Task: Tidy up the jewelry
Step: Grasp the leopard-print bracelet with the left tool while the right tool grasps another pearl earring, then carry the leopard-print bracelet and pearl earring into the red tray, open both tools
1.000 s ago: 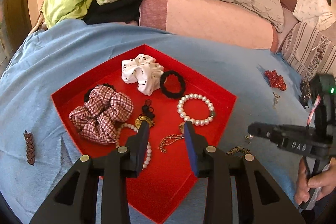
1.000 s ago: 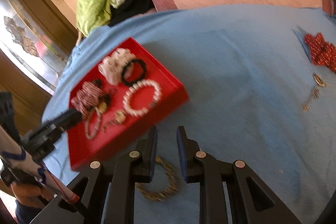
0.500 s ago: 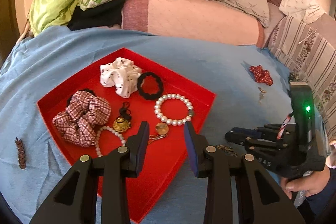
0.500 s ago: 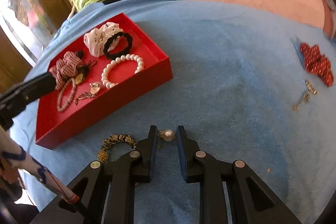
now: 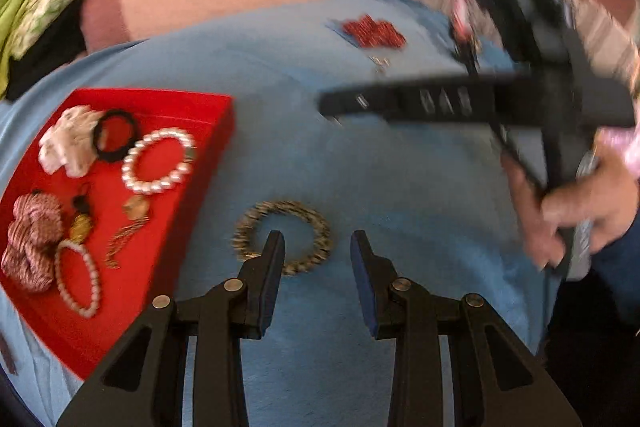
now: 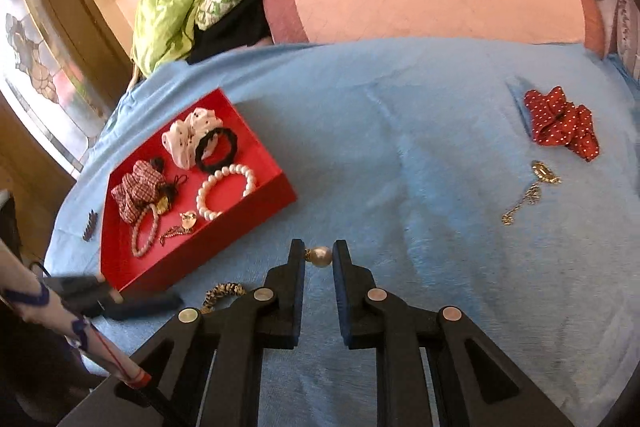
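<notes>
The pearl earring (image 6: 321,255) sits on the blue blanket (image 6: 440,235) between the fingertips of the right gripper (image 6: 318,254), whose jaws stand slightly apart around it, contact unclear. The left gripper (image 5: 317,247) hangs open over a gold braided bracelet (image 5: 282,237) lying just beside the red tray (image 5: 192,195), which holds pearl bracelets and scrunchies. A red polka-dot scrunchie (image 6: 562,123) lies well apart.
</notes>
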`<action>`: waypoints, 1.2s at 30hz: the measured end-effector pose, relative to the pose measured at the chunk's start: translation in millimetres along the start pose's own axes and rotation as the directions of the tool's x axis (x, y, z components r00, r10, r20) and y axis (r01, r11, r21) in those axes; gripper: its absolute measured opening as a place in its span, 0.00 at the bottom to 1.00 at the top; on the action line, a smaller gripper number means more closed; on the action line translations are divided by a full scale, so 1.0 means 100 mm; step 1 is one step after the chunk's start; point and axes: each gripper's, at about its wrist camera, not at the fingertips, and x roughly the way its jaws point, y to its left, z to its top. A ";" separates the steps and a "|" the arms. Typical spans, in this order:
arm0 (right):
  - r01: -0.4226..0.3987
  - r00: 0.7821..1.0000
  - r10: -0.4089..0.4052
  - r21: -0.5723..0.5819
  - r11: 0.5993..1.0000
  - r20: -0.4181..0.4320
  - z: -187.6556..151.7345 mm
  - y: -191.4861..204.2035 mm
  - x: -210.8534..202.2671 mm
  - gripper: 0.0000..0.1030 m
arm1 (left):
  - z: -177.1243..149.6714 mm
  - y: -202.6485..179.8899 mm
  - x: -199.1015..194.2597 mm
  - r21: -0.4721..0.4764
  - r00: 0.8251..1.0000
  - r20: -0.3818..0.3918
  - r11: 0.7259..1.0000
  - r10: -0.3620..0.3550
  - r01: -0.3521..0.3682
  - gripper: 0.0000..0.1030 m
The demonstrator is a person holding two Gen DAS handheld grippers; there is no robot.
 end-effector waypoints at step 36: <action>-0.089 0.991 0.089 -0.003 0.996 0.095 0.18 0.26 -0.20 0.14 | 0.07 0.62 -0.63 -0.266 0.954 0.284 0.964 0.100 -0.022 0.05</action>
